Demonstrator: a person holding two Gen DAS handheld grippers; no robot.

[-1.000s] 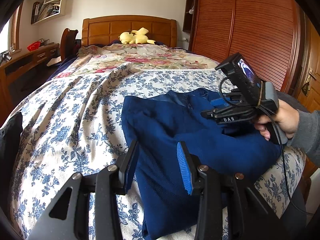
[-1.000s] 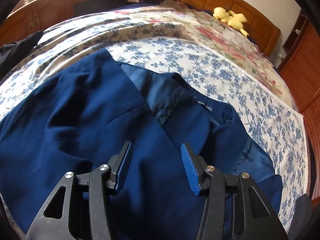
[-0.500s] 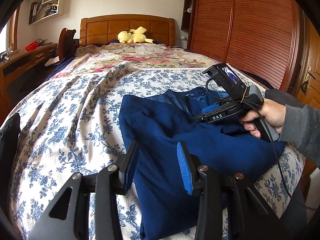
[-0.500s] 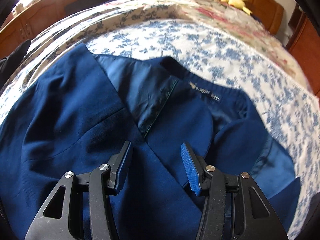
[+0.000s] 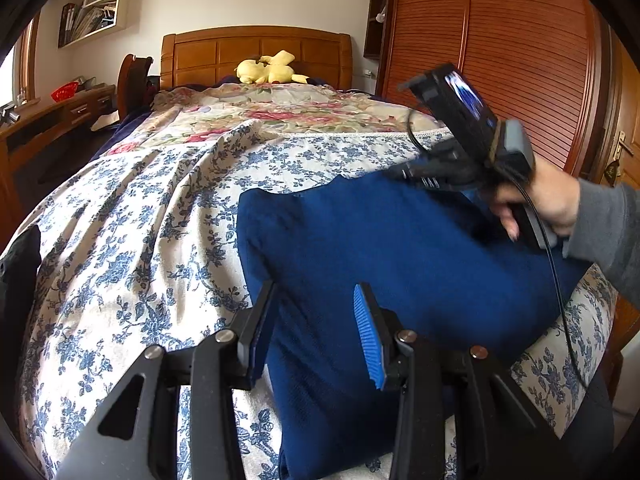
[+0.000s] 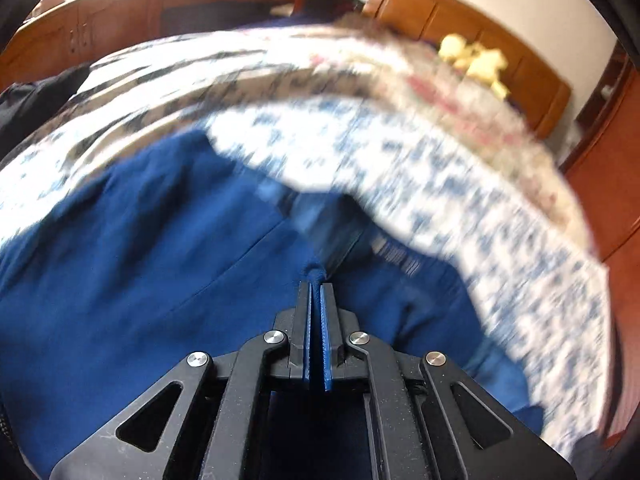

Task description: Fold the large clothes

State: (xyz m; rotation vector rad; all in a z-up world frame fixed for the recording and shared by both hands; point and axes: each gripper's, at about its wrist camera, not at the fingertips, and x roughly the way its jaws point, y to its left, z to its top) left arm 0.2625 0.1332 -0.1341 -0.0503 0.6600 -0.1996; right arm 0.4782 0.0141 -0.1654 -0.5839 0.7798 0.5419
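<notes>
The blue jacket (image 5: pixel 400 264) lies on the bed (image 5: pixel 132 240), part folded, its long axis running from just under the left tongs (image 5: pixel 316 332) away toward the headboard (image 5: pixel 256 54), with its upper end directly in front of and below the right tongs (image 6: pixel 316 308). The right tongs are together, their blue pads pinching a small ridge of the jacket's cloth at the tips; the grip sits near the open front edge and collar area, though motion blur in the right wrist view makes it hard to say exactly which layer is caught. The left tongs stand apart, hovering above the near end of the jacket with cloth showing between the fingers but not pressed by either pad. So the right hand (image 5: pixel 540 200) is the one already on the garment, and the coming move probably turns on carrying that pinched edge across or down the jacket's length toward the left tongs. The left wrist view shows what the other cannot: the whole outline of the garment, its straight left edge against the flowered bedcover, and the right tool held low over the far corner. The right wrist view alone shows the pinch itself and the lighter lining beyond the tips.
</notes>
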